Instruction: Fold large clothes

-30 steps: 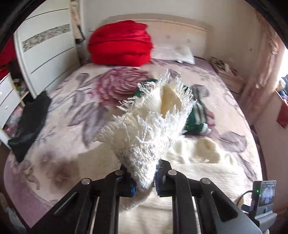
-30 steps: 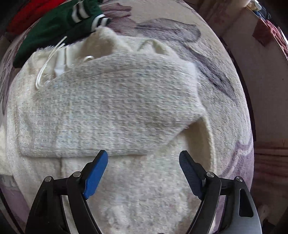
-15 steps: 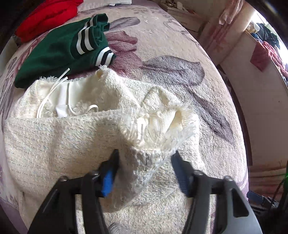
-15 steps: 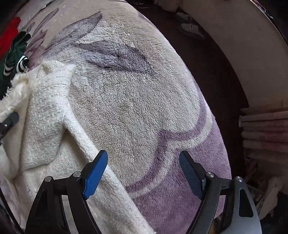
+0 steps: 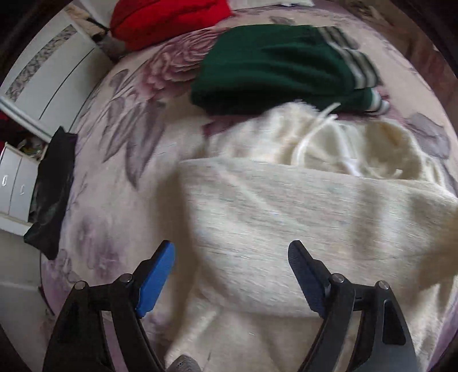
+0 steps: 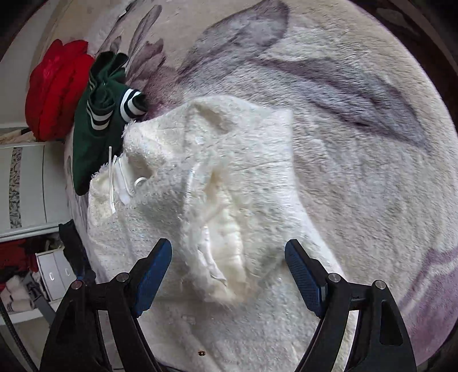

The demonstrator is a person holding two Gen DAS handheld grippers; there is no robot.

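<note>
Two grippers, both with jaws spread wide and holding nothing. Left gripper [image 5: 230,274] hangs over the near part of the cream knit garment [image 5: 300,217]; one second ago its jaws were clamped on a fringed cuff lifted off the bed, half a second ago they had parted around it, and now that cuff is out of the jaws and the sleeve lies flat across the garment's body as a folded band. Right gripper [image 6: 228,273] hovers over the same cream knit garment [image 6: 217,177], with a rumpled fringed fold just ahead of its blue pads; half a second ago this view showed mostly bare blanket and the bed's far edge, so the camera has swung back onto the cloth.

Garment lies spread on the bed, roughly mid-mattress, white drawstring cord [image 5: 312,134] showing at its far end near the neck opening. Left view is motion-blurred, texture unclear.

Just beyond, touching the garment's far edge: a dark green garment [image 5: 274,65] with white-striped cuffs, bunched. Farther, at the head of the bed: a red folded bundle [image 5: 169,20].

Surface: plush bed blanket [image 6: 357,148], cream with large purple and grey floral print. A black cloth [image 5: 51,191] hangs off the bed's left side. Past it, a white wardrobe [image 5: 48,74] with a patterned strip, and low white drawers [image 5: 14,186] beside it.
</note>
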